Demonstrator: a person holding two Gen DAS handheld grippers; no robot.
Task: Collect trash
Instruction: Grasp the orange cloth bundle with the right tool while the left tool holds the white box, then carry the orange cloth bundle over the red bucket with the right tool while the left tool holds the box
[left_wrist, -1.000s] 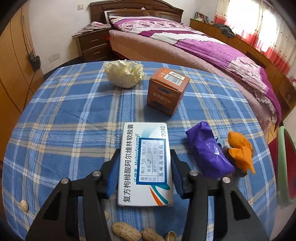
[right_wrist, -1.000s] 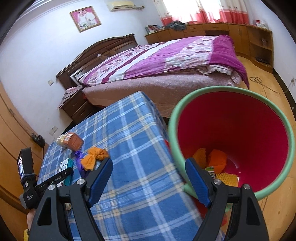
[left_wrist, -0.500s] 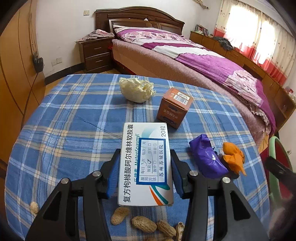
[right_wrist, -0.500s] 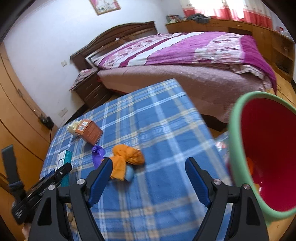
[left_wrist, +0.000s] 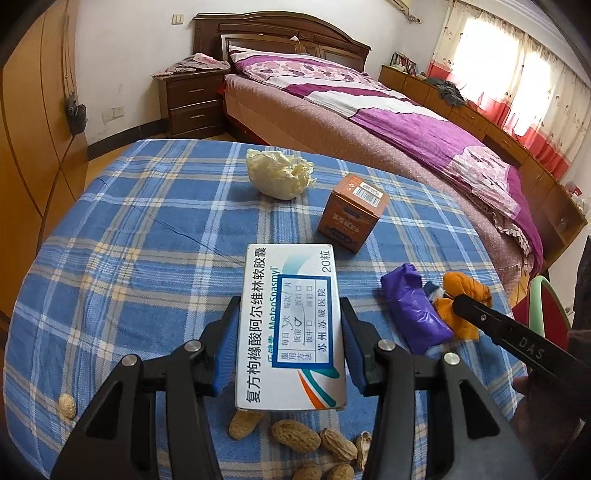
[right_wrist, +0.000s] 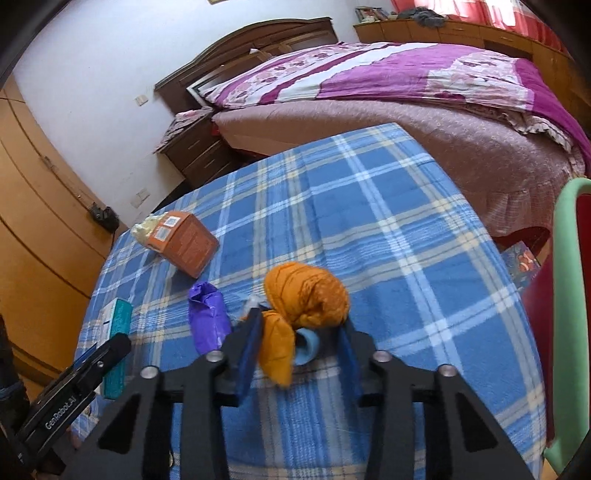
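Observation:
My left gripper (left_wrist: 288, 343) is shut on a white medicine box (left_wrist: 291, 325) and holds it above the blue plaid table (left_wrist: 147, 258). My right gripper (right_wrist: 299, 339) has its jaws around an orange crumpled wad (right_wrist: 304, 295) with a small blue cap (right_wrist: 308, 345) beside it; the fingers are close on it, still partly apart. A purple wrapper (right_wrist: 207, 317) lies just left of the wad. An orange carton (left_wrist: 352, 212) and a crumpled yellow paper ball (left_wrist: 279, 177) sit farther back. The red bin with a green rim (right_wrist: 570, 295) stands at the table's right.
Several peanuts (left_wrist: 295, 435) lie at the near table edge, one more peanut (left_wrist: 67, 405) at the left. A bed (left_wrist: 388, 122) stands beyond the table, a nightstand (left_wrist: 192, 103) by its head, and wooden wardrobe doors (left_wrist: 33, 129) on the left.
My right gripper swung left from over the bin to the table and narrowed around the orange wad. My left gripper lifted and drew back with the medicine box.

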